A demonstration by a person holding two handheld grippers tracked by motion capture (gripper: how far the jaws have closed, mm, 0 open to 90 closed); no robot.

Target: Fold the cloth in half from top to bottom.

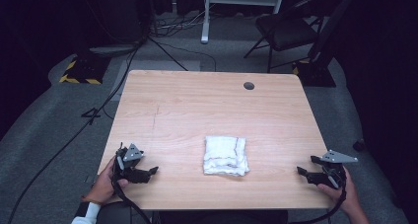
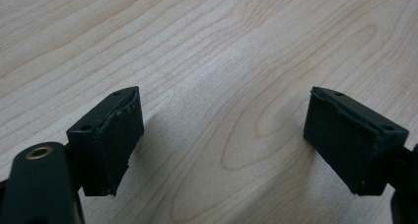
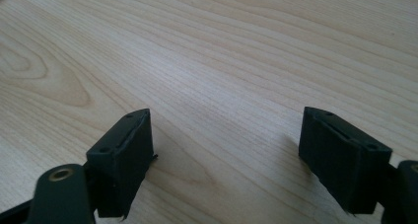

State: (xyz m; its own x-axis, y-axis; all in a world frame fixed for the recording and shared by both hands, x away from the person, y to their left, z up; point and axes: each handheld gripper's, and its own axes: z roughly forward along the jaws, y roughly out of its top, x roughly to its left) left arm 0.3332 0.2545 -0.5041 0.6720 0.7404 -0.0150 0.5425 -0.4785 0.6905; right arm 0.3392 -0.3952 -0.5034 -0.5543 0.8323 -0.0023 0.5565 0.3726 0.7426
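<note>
Resting at the near edge of the desk [image 1: 197, 100], the two claws sit well apart, one at each near corner. From the cloth, the left claw [image 1: 148, 173] lies at about eight o'clock, held in the person's left hand [image 1: 106, 184]; its jaws stand wide, released, with bare wood between them in the left gripper view [image 2: 222, 145]. The right claw [image 1: 308, 172] lies at about four o'clock, held in the right hand [image 1: 345, 194]; its jaws also stand wide apart and grip nothing, with wood grain between them in the right gripper view [image 3: 224, 155]. Both claws point inward toward the middle of the desk.

A folded white cloth [image 1: 226, 155] lies flat on the desk between the two claws, a little nearer the near edge than the middle, touching neither. Nothing stands between either claw and the cloth.

Farther off, at about one o'clock from the cloth, a small dark round hole [image 1: 249, 86] sits near the far edge of the desk. Beyond the desk, cables [image 1: 162, 46] run across the grey floor, a black folding chair [image 1: 286, 31] stands at one o'clock, and a yellow-and-black striped base [image 1: 81, 73] sits at ten o'clock.
</note>
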